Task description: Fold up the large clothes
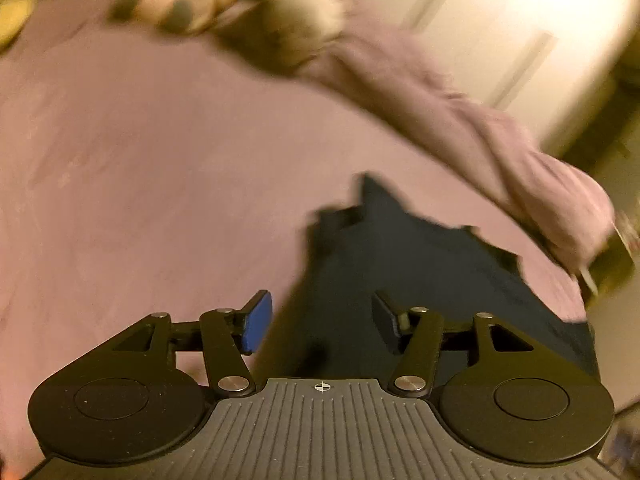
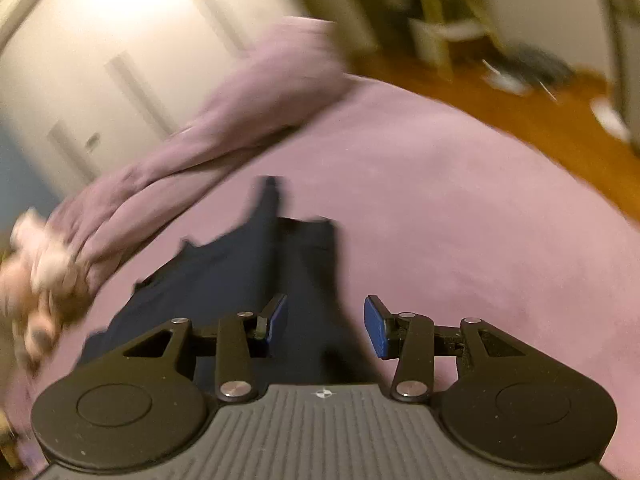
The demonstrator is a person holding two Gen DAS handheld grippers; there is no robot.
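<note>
both your left gripper [image 1: 322, 322] and right gripper [image 2: 325, 326] hang spread and empty above the dark garment [image 1: 420, 276], so a blurred, hasty re-grab risks pinching the pink sheet [image 1: 140, 168] instead.

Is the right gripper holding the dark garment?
No. The right gripper stands open above the dark garment, nothing between its pads.

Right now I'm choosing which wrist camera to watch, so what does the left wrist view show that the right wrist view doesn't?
Only the left wrist view: the left gripper, jaws open and empty, and a yellow object at the far edge of the bed.

Only the right wrist view: the right gripper, open and empty, a wooden floor and a pale stool, blurred.

Both: the dark navy garment lying on the pink bedsheet, a bunched pink blanket, and white closet doors.
</note>
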